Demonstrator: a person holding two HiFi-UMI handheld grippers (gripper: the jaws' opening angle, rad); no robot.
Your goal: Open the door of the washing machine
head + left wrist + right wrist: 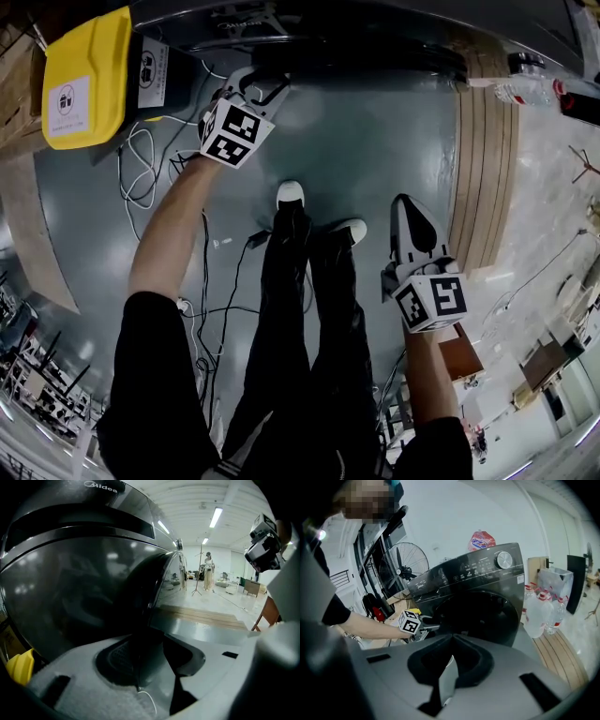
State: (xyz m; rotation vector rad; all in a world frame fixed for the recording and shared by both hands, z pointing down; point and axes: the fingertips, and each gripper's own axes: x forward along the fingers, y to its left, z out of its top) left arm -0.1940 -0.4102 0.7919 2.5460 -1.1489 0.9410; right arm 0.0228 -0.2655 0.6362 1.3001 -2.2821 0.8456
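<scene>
Up at the front of the washing machine (pixel 487 569), the left tool (pixel 140 656) appears clamped on the side edge of the dark round door (pixel 84 588), which looks shut or barely cracked. So the grip seems made and the swing outward is what remains; the right tool (pixel 449 670) hangs well back, jaws together and empty, facing the door from farther out.

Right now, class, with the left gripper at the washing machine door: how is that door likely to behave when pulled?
The washing machine door is a large, thick, dark round panel, so it is probably heavy and rigid. It should swing on a hinge rather than lift free, though no hinge shows. Its glossy face looks slippery; the left gripper takes its edge instead.
</scene>
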